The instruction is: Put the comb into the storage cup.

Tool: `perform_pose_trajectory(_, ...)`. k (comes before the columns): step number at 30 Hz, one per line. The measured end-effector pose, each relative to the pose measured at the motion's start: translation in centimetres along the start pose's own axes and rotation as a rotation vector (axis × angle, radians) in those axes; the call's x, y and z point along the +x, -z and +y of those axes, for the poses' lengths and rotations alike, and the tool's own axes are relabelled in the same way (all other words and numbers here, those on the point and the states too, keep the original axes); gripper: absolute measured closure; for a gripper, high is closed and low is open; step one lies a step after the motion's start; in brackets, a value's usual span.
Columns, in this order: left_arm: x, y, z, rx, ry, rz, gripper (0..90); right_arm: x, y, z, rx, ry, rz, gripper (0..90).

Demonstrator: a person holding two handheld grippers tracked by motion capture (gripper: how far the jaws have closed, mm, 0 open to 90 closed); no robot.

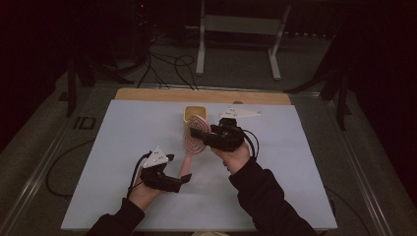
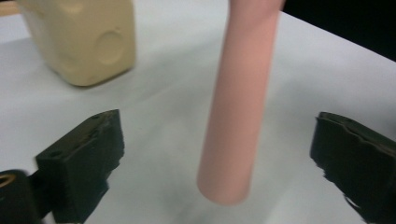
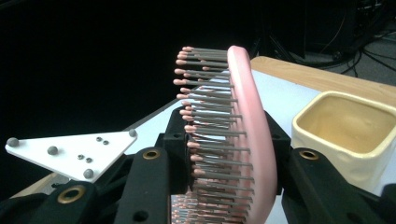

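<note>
A pink hairbrush [image 1: 193,140] is held tilted above the white table, head up and handle down toward the near side. My right gripper [image 1: 209,133] is shut on the brush head [image 3: 243,140], with one jaw on the bristle side and one on the pink back. My left gripper [image 1: 184,178] stands open, its jaws wide on either side of the pink handle [image 2: 238,102] without touching it. The handle's end hangs just above the sheet. A cream square cup [image 1: 194,113] stands behind the brush.
The cream cup [image 2: 84,37] is just beyond the handle in the left gripper view, and the same cup [image 3: 345,135] sits right of the brush in the right gripper view. A white sheet [image 1: 295,172] covers the table; a metal stand [image 1: 238,24] and cables lie beyond its far edge.
</note>
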State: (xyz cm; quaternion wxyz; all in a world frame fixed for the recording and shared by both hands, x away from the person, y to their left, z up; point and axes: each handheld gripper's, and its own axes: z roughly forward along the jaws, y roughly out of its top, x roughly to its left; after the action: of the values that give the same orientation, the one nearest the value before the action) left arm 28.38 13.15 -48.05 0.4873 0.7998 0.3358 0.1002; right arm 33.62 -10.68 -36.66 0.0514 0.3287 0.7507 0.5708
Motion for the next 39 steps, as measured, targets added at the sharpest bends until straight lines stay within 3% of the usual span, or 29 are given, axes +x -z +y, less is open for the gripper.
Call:
perform_pose_trajectory(11, 0.4, 1.7, -0.4, -0.017, -0.010, -0.040, 0.1, 0.1, 1.0, 1.6, -0.012, 0.057, 0.003, 64.3)
perform_pose_trajectory(16, 0.5, 2.6, -0.9, -0.024, -0.036, -0.060, 0.1, 0.0, 1.4, 2.4, -0.025, 0.068, 0.006, 64.3)
perform_pose_trajectory(19, 0.5, 3.1, -1.3, -0.027, -0.066, -0.054, 0.0, -0.2, 1.6, 2.9, -0.032, 0.074, 0.001, 64.3)
perform_pose_trajectory(27, 1.0, 4.4, -2.2, -0.052, -0.086, -0.036, 0.1, -0.7, 1.9, 4.1, -0.055, 0.077, -0.017, 64.3)
perform_pose_trajectory(39, 2.4, 6.1, -4.1, -0.007, -0.084, 0.015, 0.0, -1.8, 2.5, 6.0, -0.079, 0.089, -0.065, 64.4)
